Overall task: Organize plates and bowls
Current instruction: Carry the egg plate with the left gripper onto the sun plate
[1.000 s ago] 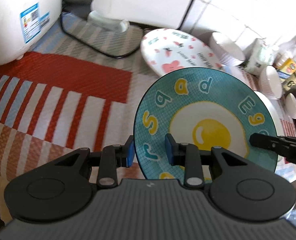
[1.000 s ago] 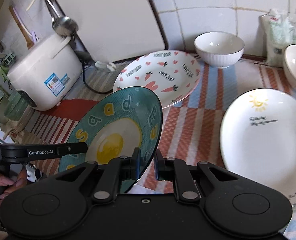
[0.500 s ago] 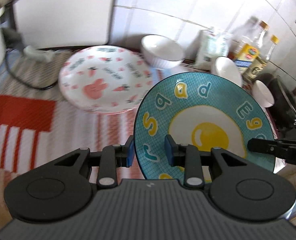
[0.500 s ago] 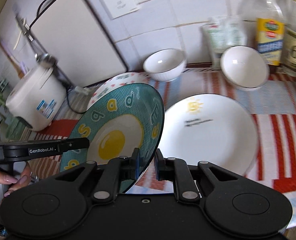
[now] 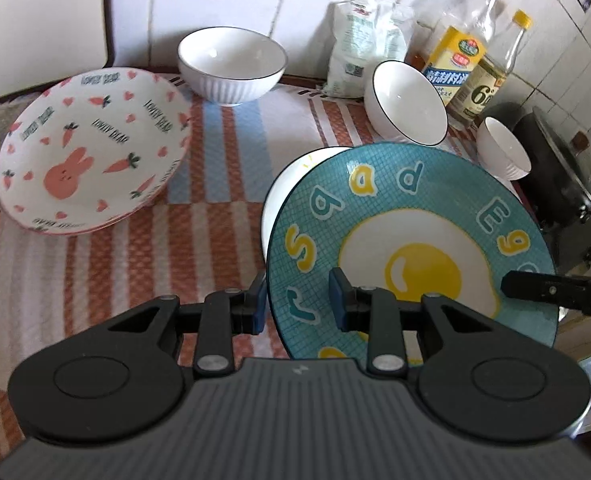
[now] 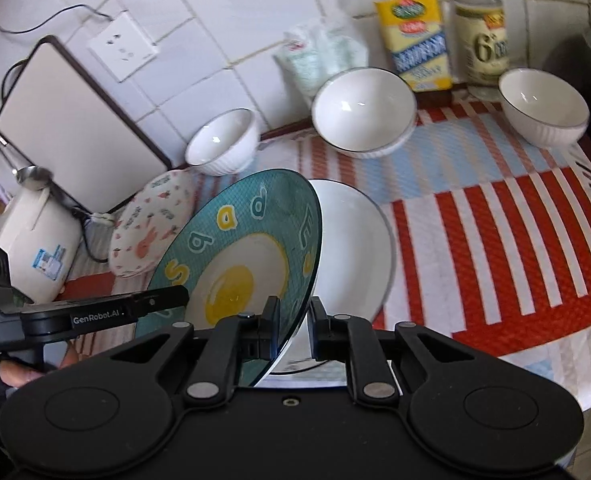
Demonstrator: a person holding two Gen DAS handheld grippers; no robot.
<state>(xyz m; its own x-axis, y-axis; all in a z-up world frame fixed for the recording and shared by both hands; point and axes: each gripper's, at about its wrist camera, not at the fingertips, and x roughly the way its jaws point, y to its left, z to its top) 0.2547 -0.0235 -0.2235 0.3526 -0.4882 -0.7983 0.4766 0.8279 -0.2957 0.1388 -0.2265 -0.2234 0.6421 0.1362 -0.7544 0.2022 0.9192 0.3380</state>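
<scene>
A teal plate with a fried-egg picture and yellow letters hangs tilted in the air, held from both sides. My left gripper is shut on its near left rim. My right gripper is shut on the opposite rim and shows in the left wrist view as a black finger. Right behind and below the teal plate lies a white plate on the striped cloth, mostly hidden in the left wrist view. A rabbit-and-carrot plate lies to the left.
Three white ribbed bowls stand along the back. Oil and vinegar bottles and a white bag line the tiled wall. A dark pan sits at the right, a rice cooker and cutting board at the left.
Both grippers have carried the teal plate to the right along the counter, from beside the rice cooker past the rabbit plate to over the white plate. The grip is unchanged.
</scene>
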